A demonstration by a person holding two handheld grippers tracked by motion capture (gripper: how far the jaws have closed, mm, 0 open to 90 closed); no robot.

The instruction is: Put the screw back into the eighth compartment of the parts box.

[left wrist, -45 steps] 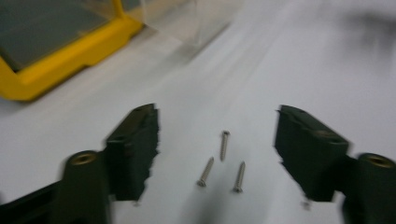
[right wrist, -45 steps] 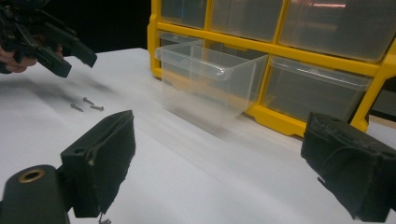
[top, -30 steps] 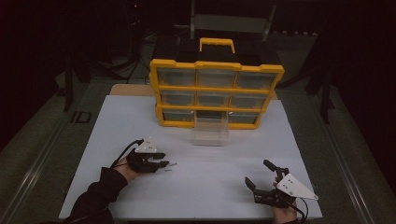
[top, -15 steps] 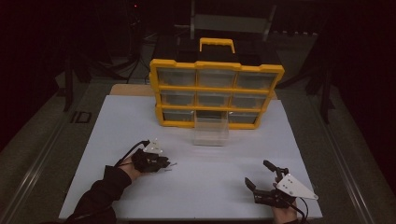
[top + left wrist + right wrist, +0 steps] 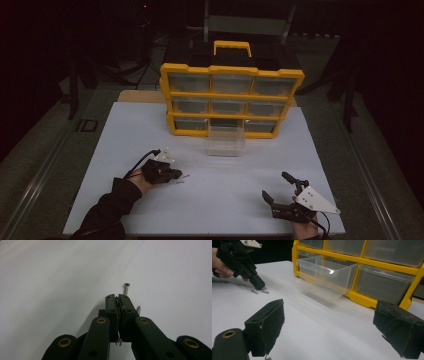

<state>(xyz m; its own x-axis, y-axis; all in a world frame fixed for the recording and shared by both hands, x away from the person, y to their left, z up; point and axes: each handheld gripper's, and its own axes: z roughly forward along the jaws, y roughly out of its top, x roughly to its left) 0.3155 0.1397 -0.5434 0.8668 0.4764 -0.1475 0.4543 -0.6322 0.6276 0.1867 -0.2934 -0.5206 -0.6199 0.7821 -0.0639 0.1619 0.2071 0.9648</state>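
Observation:
My left gripper rests low on the white board, left of centre, jaws shut. In the left gripper view its tips press together, and a small metal bit that looks like a screw sits pinched in the seam. One loose screw lies just beyond the tips, another beside the right jaw. The right gripper view shows the same pair of screws beside the left gripper. My right gripper sits near the front right edge, open and holding nothing.
A yellow drawer cabinet with a handle stands at the back of the white board. Its clear bottom-middle drawer is out and stands on the board in front of it. Dark floor and stands surround the table.
My left gripper has slid to the right over the board and its tips now sit at the loose screws. The right gripper has stayed where it was, open.

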